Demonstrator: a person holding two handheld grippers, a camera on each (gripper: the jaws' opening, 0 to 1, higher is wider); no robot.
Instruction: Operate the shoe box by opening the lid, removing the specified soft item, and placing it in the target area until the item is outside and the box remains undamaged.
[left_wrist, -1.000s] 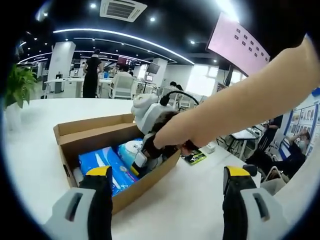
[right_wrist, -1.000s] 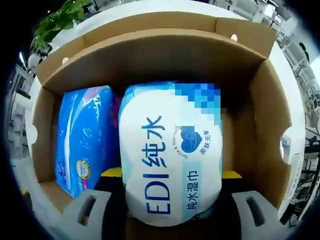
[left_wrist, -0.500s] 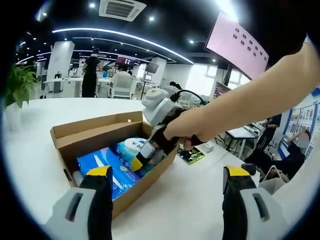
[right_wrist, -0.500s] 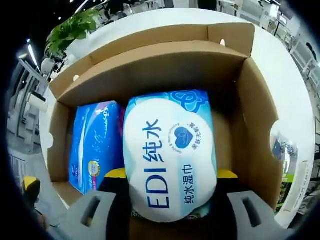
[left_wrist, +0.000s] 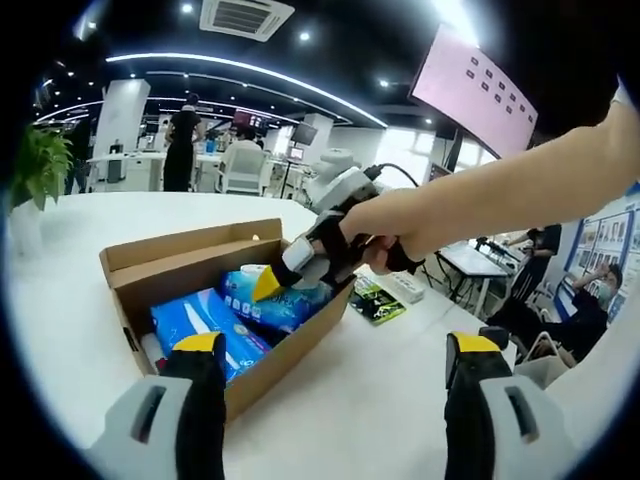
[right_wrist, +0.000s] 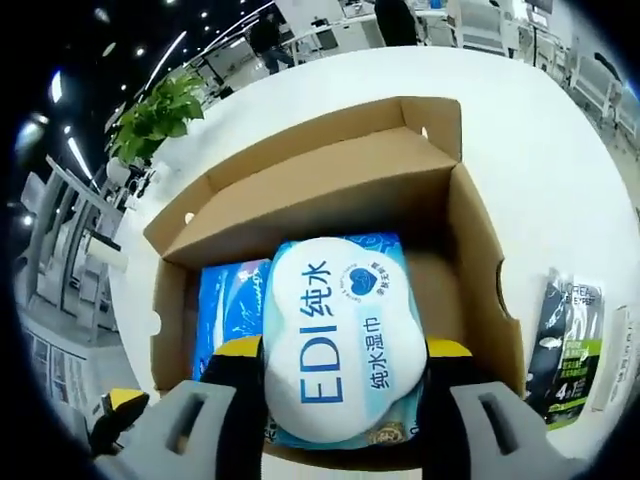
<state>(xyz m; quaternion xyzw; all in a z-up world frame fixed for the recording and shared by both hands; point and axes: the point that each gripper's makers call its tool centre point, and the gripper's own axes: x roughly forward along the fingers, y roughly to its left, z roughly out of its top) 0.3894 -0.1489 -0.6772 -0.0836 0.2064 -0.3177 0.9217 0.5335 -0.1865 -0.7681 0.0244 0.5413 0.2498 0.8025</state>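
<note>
the box (right_wrist: 470, 270) sits open on the white table (right_wrist: 540, 150), its lid folded back at the far side, so the opening step looks done. the right gripper (right_wrist: 342, 360) pinches the wipes pack (right_wrist: 340, 350) between its jaws, and in the left gripper view the pack (left_wrist: 285, 300) hangs above the box's right wall, part way out. a blue pack (right_wrist: 228, 305) lies in the box's left half. the left gripper (left_wrist: 335, 385) is spread, holding nothing, over the table's near edge. left to do, by my reading: clear the rim and set the wipes down on the table; a dark packet (right_wrist: 565, 345) lies right of the box.
</note>
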